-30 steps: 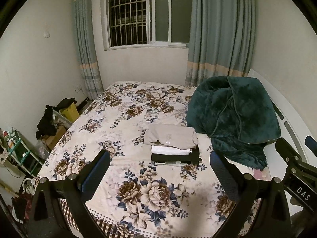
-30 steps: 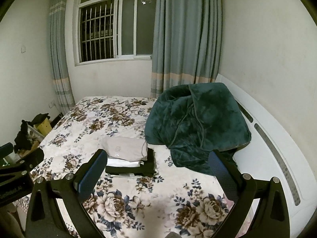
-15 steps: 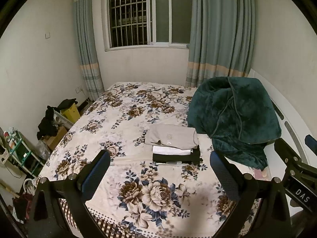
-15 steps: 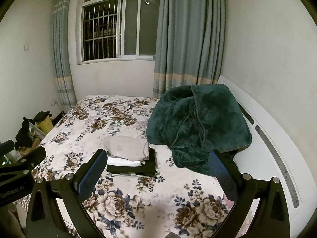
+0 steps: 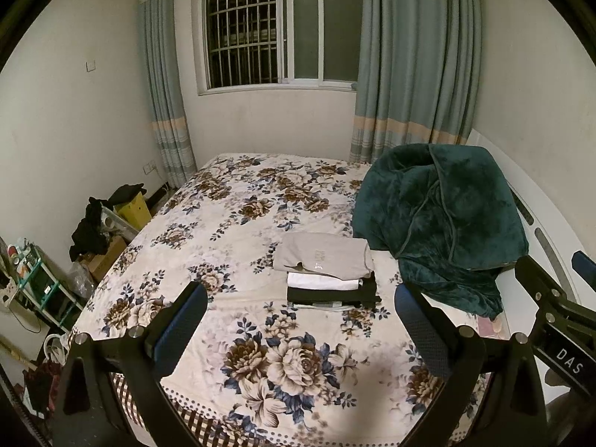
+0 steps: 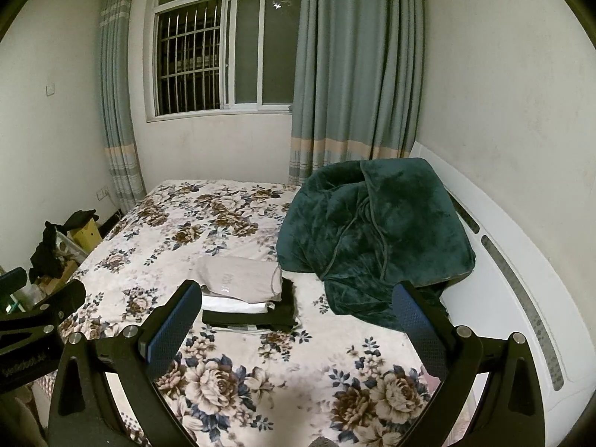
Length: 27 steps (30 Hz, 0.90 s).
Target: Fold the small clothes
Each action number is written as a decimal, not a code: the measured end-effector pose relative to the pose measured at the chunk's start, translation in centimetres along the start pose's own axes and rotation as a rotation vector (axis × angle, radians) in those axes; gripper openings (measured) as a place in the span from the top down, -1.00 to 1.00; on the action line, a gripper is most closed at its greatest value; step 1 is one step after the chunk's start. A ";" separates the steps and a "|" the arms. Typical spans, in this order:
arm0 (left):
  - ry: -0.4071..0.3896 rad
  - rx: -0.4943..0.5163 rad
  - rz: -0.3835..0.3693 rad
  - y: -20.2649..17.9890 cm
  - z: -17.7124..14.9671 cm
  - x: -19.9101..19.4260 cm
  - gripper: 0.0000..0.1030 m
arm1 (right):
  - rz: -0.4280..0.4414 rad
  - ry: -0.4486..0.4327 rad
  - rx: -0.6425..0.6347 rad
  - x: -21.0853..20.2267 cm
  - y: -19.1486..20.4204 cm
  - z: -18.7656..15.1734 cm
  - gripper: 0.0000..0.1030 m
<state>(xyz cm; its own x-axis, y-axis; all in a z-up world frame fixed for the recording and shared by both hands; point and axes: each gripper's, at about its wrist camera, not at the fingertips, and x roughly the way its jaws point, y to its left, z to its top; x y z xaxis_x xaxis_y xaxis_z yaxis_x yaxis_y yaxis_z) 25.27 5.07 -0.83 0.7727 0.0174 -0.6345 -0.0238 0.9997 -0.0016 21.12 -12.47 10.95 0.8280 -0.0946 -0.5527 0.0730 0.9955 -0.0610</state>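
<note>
A stack of folded clothes [image 5: 327, 272] lies on the flowered bed [image 5: 238, 231]: a beige piece on top, a white one under it, a black one at the bottom. It also shows in the right wrist view [image 6: 246, 298]. My left gripper [image 5: 300, 320] is open and empty, held above the bed's near end, short of the stack. My right gripper [image 6: 296, 320] is open and empty, also back from the stack. The right gripper's body shows at the left view's right edge [image 5: 558, 320].
A dark green plush blanket [image 5: 443, 219] is heaped at the bed's right, against the white headboard [image 6: 521, 298]. Boxes, dark clothes and a small shelf [image 5: 33, 279] crowd the floor left of the bed. A barred window [image 5: 275, 29] and curtains stand behind.
Both grippers have drifted slightly back and up, so the view is a little wider. The stack has not moved.
</note>
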 end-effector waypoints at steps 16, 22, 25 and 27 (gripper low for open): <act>-0.011 -0.002 0.004 0.0 0.0 -0.4 -1.00 | 0.001 -0.002 -0.004 0.2 0.1 0.0 -1.00; -0.009 -0.004 0.002 0.1 0.0 -0.4 -1.00 | 0.000 -0.003 -0.001 0.2 0.1 -0.1 -1.00; -0.008 -0.005 0.004 0.1 0.0 -0.4 -1.00 | 0.000 -0.004 -0.002 0.2 0.0 -0.2 -1.00; -0.010 -0.005 0.003 0.1 0.0 -0.4 -1.00 | 0.001 -0.002 -0.001 0.2 0.0 -0.3 -1.00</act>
<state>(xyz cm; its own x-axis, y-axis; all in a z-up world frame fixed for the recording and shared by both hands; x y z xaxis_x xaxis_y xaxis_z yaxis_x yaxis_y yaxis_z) 24.96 5.16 -0.62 0.7791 0.0211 -0.6265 -0.0294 0.9996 -0.0030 21.10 -12.50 10.65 0.8294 -0.0937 -0.5507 0.0720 0.9955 -0.0611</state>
